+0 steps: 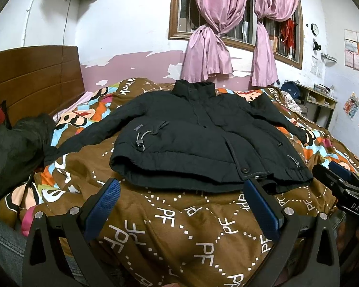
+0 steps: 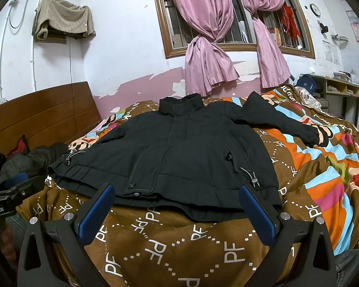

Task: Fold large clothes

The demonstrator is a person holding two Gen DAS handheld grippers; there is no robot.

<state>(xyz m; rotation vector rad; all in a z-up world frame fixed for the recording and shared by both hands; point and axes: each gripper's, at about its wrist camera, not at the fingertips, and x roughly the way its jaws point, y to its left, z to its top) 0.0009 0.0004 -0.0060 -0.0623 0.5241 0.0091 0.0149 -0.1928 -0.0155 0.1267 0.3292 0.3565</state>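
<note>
A black jacket lies flat and front-up on the bed, collar toward the window, sleeves spread to both sides. It also shows in the right wrist view. My left gripper is open and empty, just short of the jacket's hem, its blue pads wide apart. My right gripper is open and empty at the hem too, blue pads apart. The right gripper also appears at the right edge of the left wrist view, and the left gripper at the left edge of the right wrist view.
The bed has a brown patterned quilt. A dark bundle of clothes lies at the left near the wooden headboard. Pink curtains hang at the window behind. A small desk stands at the far right.
</note>
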